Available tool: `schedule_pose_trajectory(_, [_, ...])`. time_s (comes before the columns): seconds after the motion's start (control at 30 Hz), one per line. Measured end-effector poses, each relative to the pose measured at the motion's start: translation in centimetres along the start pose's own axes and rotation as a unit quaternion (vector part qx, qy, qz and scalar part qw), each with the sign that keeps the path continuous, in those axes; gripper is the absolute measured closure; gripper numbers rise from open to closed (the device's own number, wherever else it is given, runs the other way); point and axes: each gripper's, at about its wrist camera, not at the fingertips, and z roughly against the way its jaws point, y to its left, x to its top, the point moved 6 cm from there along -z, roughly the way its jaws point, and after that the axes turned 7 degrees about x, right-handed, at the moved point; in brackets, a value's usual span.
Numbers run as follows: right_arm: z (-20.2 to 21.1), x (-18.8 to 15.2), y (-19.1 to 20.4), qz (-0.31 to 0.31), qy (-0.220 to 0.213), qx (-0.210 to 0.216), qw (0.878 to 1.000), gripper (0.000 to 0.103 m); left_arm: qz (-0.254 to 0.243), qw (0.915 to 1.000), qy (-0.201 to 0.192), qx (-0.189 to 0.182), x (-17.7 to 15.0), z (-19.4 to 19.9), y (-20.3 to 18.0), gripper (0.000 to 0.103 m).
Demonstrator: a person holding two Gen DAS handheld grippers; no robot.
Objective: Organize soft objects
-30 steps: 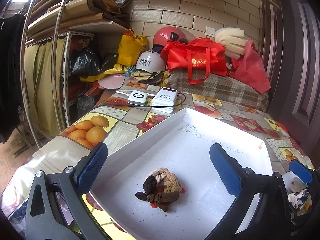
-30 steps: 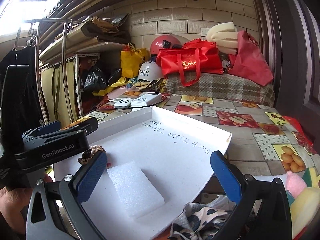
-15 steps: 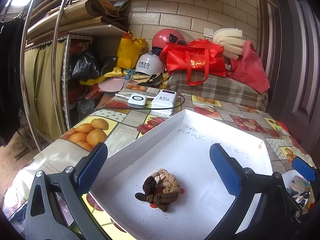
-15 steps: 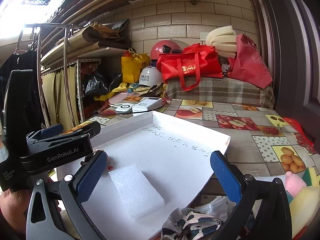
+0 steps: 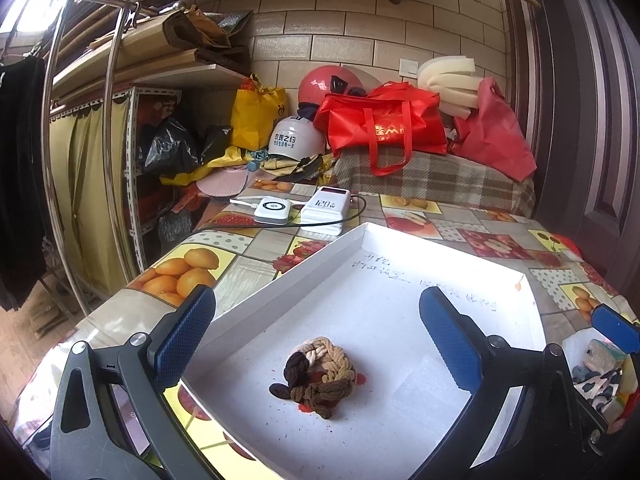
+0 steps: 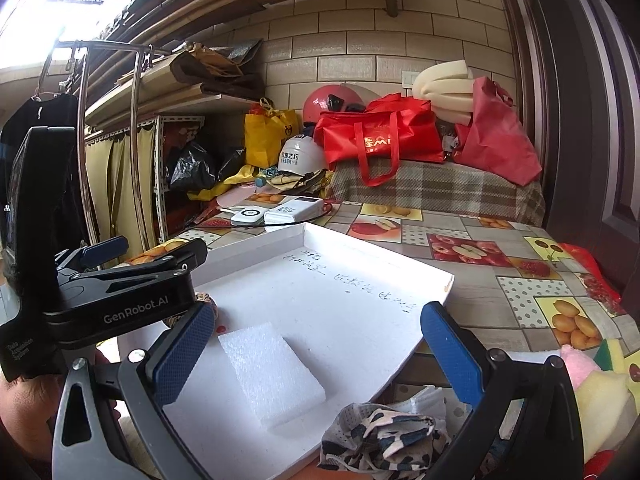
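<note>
The white tray (image 5: 256, 312) on the surface (image 5: 224, 268) holds a braided rope knot (image 5: 320, 376) and a white foam block (image 6: 272, 372). A patterned face mask (image 6: 380, 436) lies at its near edge. The left tool (image 5: 316, 344) and the right tool (image 6: 316, 352) both stand wide, holding nothing.

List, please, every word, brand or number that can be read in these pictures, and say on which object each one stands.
"GenRobot.AI": on the side of the left gripper.
"120w": on the display of the white power bank.
White helmet: Chinese characters, too blurred to read.
Red bag: gold lettering, not legible.
White tray: handwritten line on its floor, not legible.
</note>
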Motion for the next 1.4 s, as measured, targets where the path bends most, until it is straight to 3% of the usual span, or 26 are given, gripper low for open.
schedule_pose_trajectory(0.43, [1.5, -0.9, -0.4, -0.009, 0.012, 0.000, 1.000, 0.000, -0.022, 0.9996, -0.020, 0.003, -0.4, 1.5, -0.8, 0.000])
schedule_pose_trajectory(0.53, [3.1, -1.2, -1.2, -0.019, 0.003, -0.003, 1.000, 0.000, -0.024, 0.9990, -0.027, -0.028, -0.6, 2.3, -1.3, 0.000])
schedule_pose_trajectory(0.63, [5.8, -0.8, -3.1, -0.034, -0.034, -0.019, 0.999, 0.000, -0.034, 0.9968, -0.024, -0.068, -1.1, 3.4, -2.4, 0.000])
schedule_pose_trajectory(0.73, [9.9, -0.7, -6.7, -0.054, -0.076, -0.060, 0.994, 0.000, -0.058, 0.9918, -0.020, -0.112, -1.8, 4.9, -4.7, 0.000])
schedule_pose_trajectory(0.8, [12.2, -1.2, -9.7, -0.068, -0.078, -0.091, 0.991, 0.000, -0.084, 0.9855, -0.011, -0.147, -2.6, 6.2, -7.0, 0.000])
schedule_pose_trajectory(0.87, [14.0, -2.1, -13.0, -0.079, -0.061, -0.108, 0.989, 0.000, -0.109, 0.9766, 0.002, -0.186, -3.5, 7.4, -9.3, 0.000])
schedule_pose_trajectory(0.97, [15.4, -4.2, -16.5, -0.092, 0.002, -0.090, 0.992, 0.000, -0.149, 0.9560, 0.032, -0.251, -4.8, 9.0, -13.1, 0.000])
schedule_pose_trajectory(1.03, [16.1, -5.8, -18.1, -0.099, 0.048, -0.071, 0.991, 0.000, -0.181, 0.9437, 0.045, -0.273, -5.7, 9.6, -15.2, 0.000])
schedule_pose_trajectory(1.07, [16.4, -6.5, -18.1, -0.100, 0.060, -0.067, 0.991, 0.000, -0.194, 0.9413, 0.048, -0.272, -6.1, 9.8, -15.8, 0.000])
schedule_pose_trajectory(1.2, [16.3, -8.3, -17.4, -0.082, 0.105, -0.053, 0.990, 0.000, -0.189, 0.9443, 0.054, -0.264, -5.8, 9.5, -15.9, 0.000])
schedule_pose_trajectory(1.4, [13.0, -9.1, -15.3, -0.017, 0.166, -0.056, 0.984, 0.004, -0.184, 0.9441, 0.111, -0.250, -6.5, 6.9, -16.0, 0.000])
